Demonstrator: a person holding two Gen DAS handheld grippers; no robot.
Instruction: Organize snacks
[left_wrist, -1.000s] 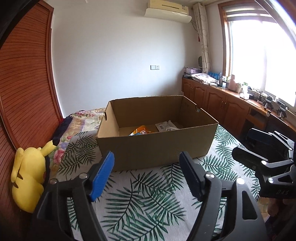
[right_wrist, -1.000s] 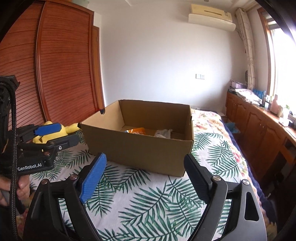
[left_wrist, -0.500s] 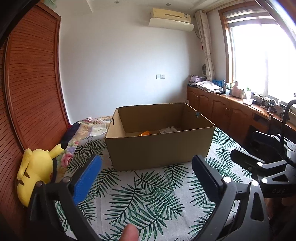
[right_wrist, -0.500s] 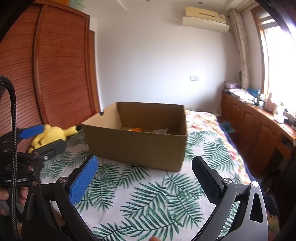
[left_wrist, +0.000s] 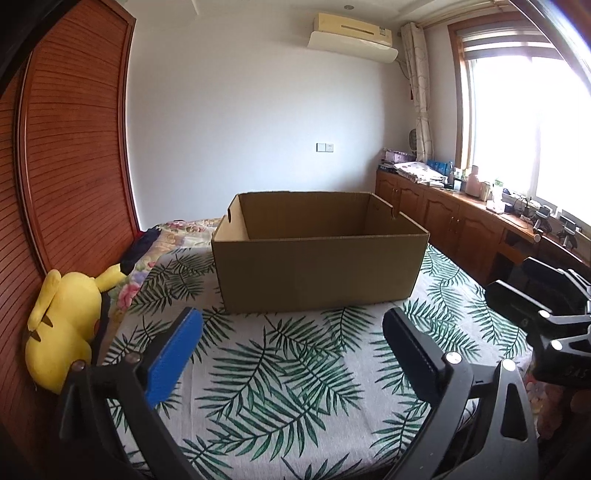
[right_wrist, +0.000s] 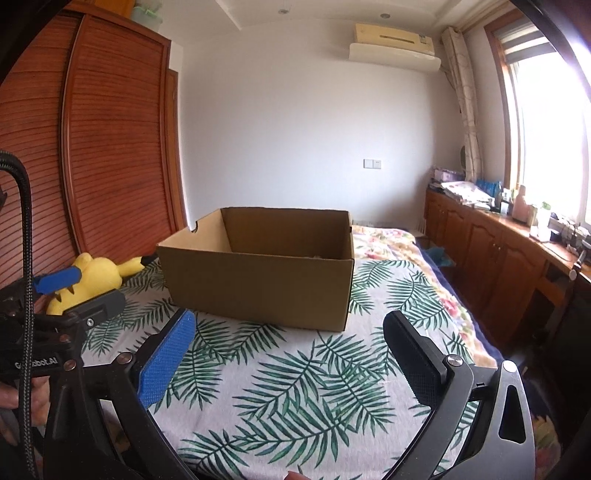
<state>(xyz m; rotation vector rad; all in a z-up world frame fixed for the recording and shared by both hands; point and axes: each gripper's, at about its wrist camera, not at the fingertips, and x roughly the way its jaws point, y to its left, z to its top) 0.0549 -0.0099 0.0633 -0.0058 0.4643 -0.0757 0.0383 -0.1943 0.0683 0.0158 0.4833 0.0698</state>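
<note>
Open cardboard box (left_wrist: 317, 269), centre of both views, resting on a palm-leaf bedspread (left_wrist: 280, 373); from this low angle only its bare inner walls show, and the contents (any snacks) cannot be made out. Left gripper (left_wrist: 295, 343), lower frame: jaws spread wide after just opening, nothing between the blue pad and the black pad. Right gripper (right_wrist: 291, 343): likewise released, having just widened, empty. In the right wrist view, lower left, the left gripper's body bears partly hidden white lettering ending "bot.AI". Yellow plush toy (left_wrist: 62, 328) lies left of the box.
</note>
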